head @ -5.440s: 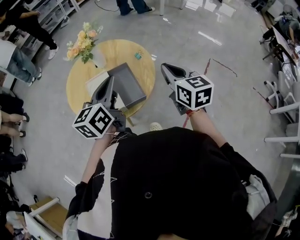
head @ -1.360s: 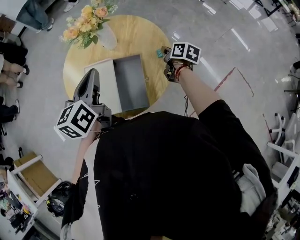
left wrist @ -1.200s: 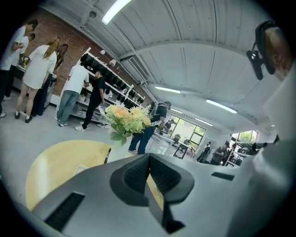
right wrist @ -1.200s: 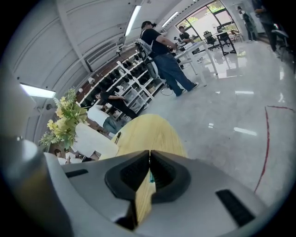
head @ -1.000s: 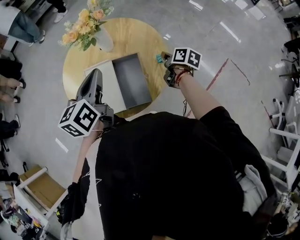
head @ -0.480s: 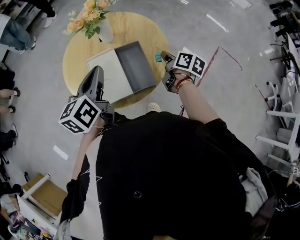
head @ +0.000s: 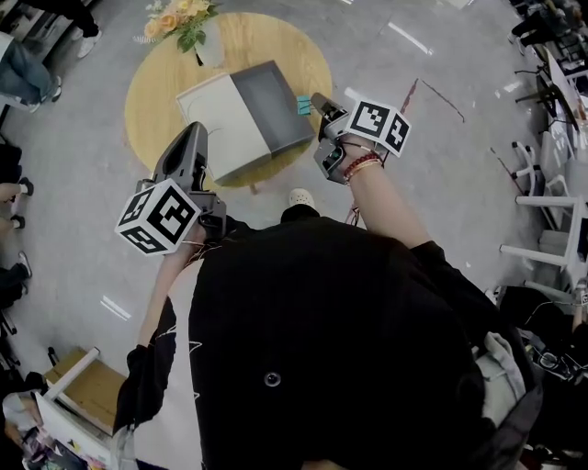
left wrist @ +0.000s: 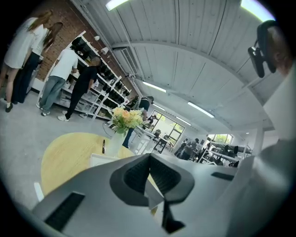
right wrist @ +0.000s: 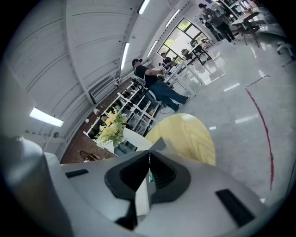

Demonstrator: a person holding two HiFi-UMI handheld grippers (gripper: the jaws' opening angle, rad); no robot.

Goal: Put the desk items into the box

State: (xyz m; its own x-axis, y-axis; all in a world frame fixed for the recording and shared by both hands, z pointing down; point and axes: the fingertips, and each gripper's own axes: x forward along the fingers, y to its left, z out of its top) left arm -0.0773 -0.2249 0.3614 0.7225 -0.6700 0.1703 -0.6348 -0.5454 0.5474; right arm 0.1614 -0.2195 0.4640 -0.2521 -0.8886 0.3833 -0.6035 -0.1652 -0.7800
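In the head view, the round pale-wood worktop (head: 165,101) fills the upper left of the frame. On it stand an open grey cardboard box (head: 271,115), its white lid (head: 220,128) lying against its left side, and a vase of yellow and orange flowers (head: 179,14) at the top edge. My right gripper (head: 318,99) holds a small teal clip (head: 303,106), as I take it to be, right at the box's right wall. My left gripper (head: 195,133) hangs over the worktop's near rim, below the lid.

In the left gripper view, the jaws are together with nothing between them. Beyond them a black pen (left wrist: 103,146) lies beside the vase, another item to collect.

In the right gripper view, the jaws are clamped on the clip (right wrist: 150,177), and only a thin teal sliver shows between the pads.

I judge the clip light, stiff and smooth. With so narrow a hold it could twist or slip, so I would keep the grip firm until it is over the grey interior. The box wall is the one edge to clear. Bare floor lies open at right, and the flowers stand well apart.
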